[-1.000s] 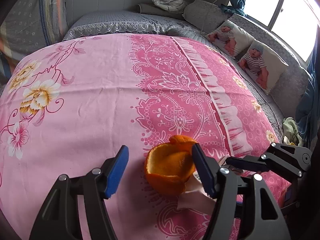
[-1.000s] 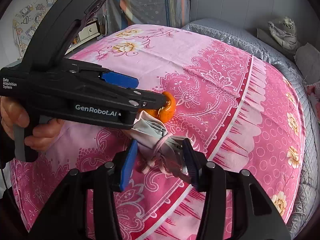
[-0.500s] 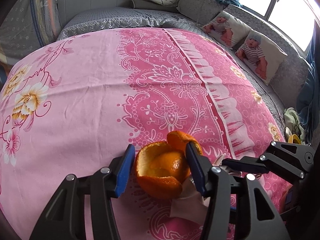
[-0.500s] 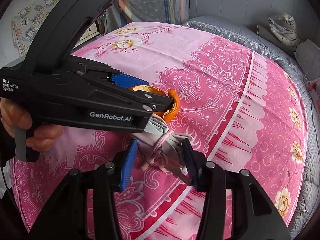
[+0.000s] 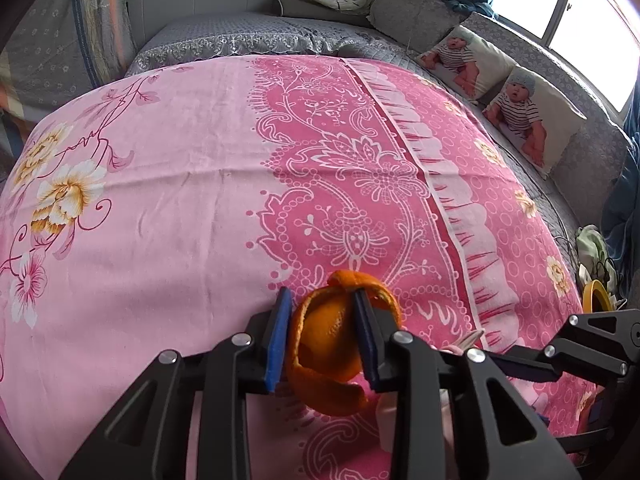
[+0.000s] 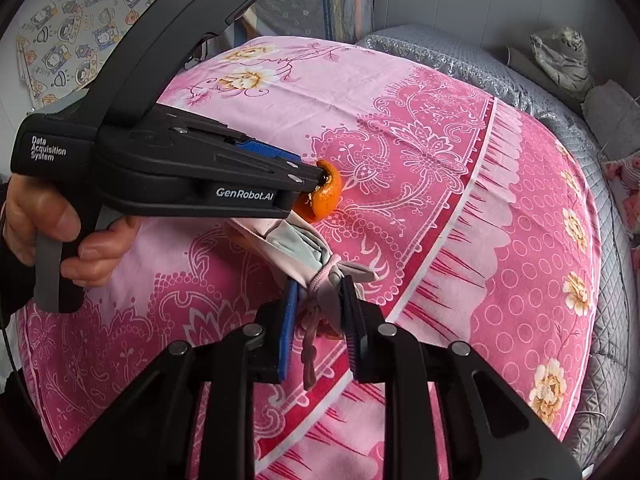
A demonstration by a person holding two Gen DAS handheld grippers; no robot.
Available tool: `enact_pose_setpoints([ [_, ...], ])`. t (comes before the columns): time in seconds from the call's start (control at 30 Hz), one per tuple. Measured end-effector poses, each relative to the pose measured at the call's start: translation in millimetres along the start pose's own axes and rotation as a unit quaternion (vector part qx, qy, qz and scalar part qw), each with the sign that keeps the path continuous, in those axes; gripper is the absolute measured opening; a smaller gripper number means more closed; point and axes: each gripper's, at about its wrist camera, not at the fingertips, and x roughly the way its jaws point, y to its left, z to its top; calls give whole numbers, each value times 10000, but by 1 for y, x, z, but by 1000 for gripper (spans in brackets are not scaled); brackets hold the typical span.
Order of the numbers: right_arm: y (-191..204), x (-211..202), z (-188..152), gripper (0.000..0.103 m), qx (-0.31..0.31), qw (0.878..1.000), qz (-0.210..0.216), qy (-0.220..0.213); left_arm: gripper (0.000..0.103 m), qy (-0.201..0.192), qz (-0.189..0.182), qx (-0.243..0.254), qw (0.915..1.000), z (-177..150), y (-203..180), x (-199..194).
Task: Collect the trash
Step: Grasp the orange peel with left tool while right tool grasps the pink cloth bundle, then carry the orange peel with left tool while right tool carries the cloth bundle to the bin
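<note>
Both claws have just been closing: the left claw [image 5: 322, 336] now clamps the peel [image 5: 332, 360], the right claw [image 6: 320, 320] the bag [image 6: 316, 276], near the bed's [image 5: 160, 220] front edge. Both pieces look ready to lift.

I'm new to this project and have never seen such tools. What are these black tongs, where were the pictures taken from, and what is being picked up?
A person holds a handheld two-finger gripper in each hand; no robot arm is involved. Each picture comes from a camera on one gripper, looking along its fingers. In the left view, the left gripper has just closed on an orange peel. In the right view, the right gripper has just closed on a crumpled wrapper, and the person's hand holds the left gripper. Both pieces of trash are on a pink flowered bedspread.
</note>
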Motion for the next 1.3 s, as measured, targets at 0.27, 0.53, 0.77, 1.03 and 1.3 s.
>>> enact_pose_setpoints([
  [0.27,-12,-15,-17,18,200,9994,-280,106,27,-24,264,-150,9995,-2,8,-8],
  [0.53,-40,-40,-39,18,623,9961,-624,17,27,-101,632,-450,9969,-7,32,-24],
  [0.77,-69,-89,-57,18,1129,9881,-943,-444,27,-519,745,-748,9931,-13,45,-68],
  [1.03,-84,-185,-79,18,1636,9665,-1276,-1509,27,-1655,560,-373,9839,-10,-21,-159],
  [1.3,-93,-287,-128,18,2097,9279,-1822,-2486,27,-2530,207,343,9666,-15,-133,-217],
])
